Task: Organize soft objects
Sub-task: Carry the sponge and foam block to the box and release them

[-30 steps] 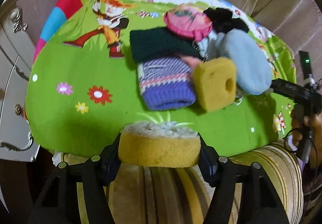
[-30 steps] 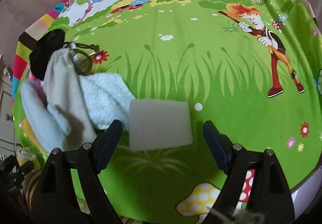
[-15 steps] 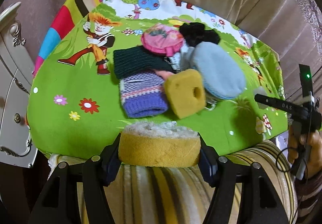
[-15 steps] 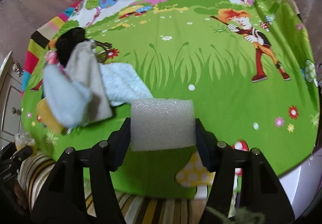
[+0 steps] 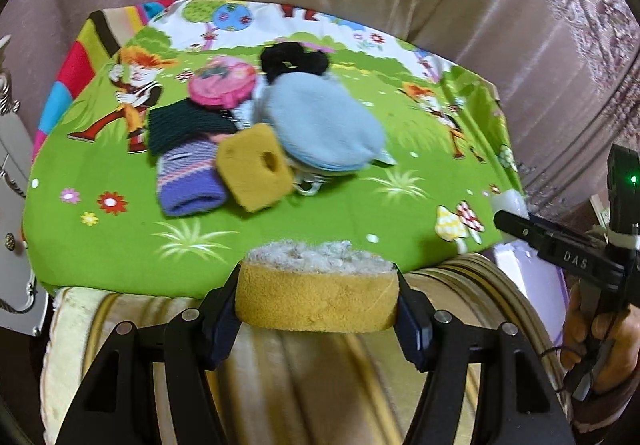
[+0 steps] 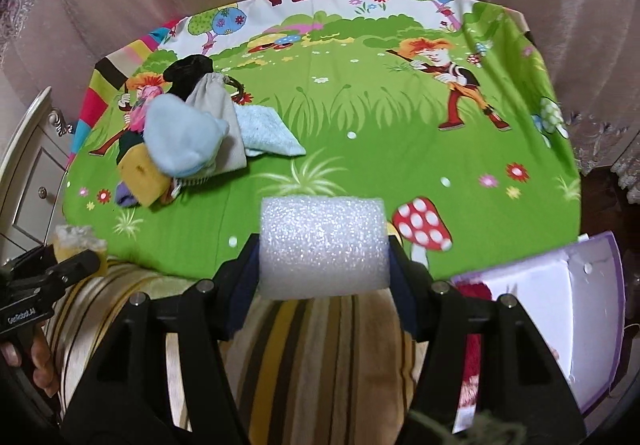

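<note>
Left wrist view: the left gripper [image 5: 318, 299] has its jaws clamped on a round yellow sponge with a grey fuzzy top [image 5: 316, 301], held above the near edge of the green cartoon-print tabletop [image 5: 280, 229]. A pile of soft things lies farther back, a yellow square sponge with a hole [image 5: 254, 173] in front.

Right wrist view: the right gripper [image 6: 324, 257] has its jaws pressed on a white foam block [image 6: 324, 247], off the cloth, with a purple-rimmed white box [image 6: 560, 293] to its right.
</note>
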